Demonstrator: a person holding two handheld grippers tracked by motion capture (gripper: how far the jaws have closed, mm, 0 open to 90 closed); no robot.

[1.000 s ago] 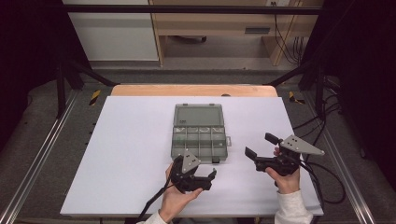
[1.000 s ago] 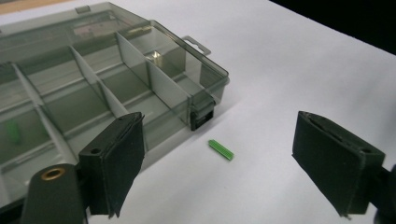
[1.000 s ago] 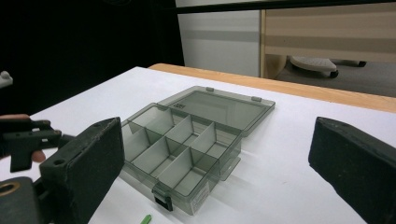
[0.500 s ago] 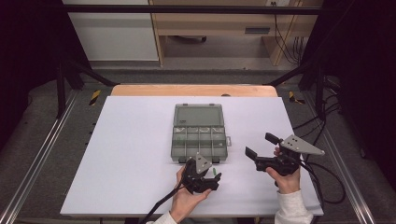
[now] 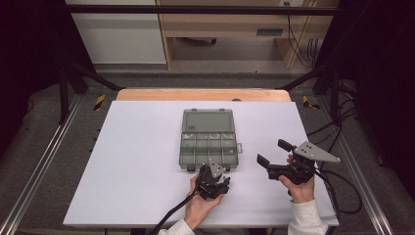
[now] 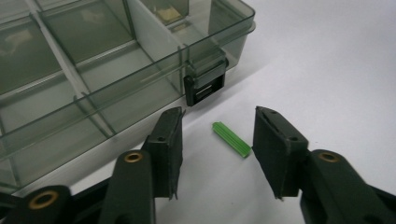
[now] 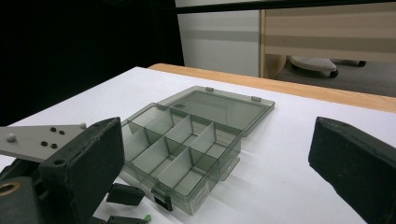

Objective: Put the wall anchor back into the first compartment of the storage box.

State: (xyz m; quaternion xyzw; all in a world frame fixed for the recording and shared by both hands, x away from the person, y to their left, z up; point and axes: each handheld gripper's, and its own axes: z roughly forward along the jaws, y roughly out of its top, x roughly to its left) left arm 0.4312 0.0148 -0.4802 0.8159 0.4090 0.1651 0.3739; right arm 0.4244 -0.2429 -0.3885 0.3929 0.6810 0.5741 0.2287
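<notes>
A small green plastic plug (image 6: 231,139) lies on the white table just in front of the box's black latch (image 6: 205,86). My left gripper (image 6: 218,126) points down at it with one jaw on either side. The jaws have just been closing, and the pads stand apart from the plug. From above, the left gripper (image 5: 219,172) is at the near right corner of the clear grey compartment box (image 5: 182,147), whose lid lies open. My right gripper (image 5: 273,152) hovers open to the right of the box, facing it, with nothing between its jaws (image 7: 217,135).
The box's compartments (image 7: 187,186) look empty from the right gripper view. The white tabletop (image 5: 137,161) spreads wide to the left of the box. Cables trail off the right edge (image 5: 342,181). A wooden strip (image 5: 203,94) borders the far side.
The left gripper has moved right and down to the box's near right corner, and its jaws have narrowed around the green plug. The right gripper has stayed still.
</notes>
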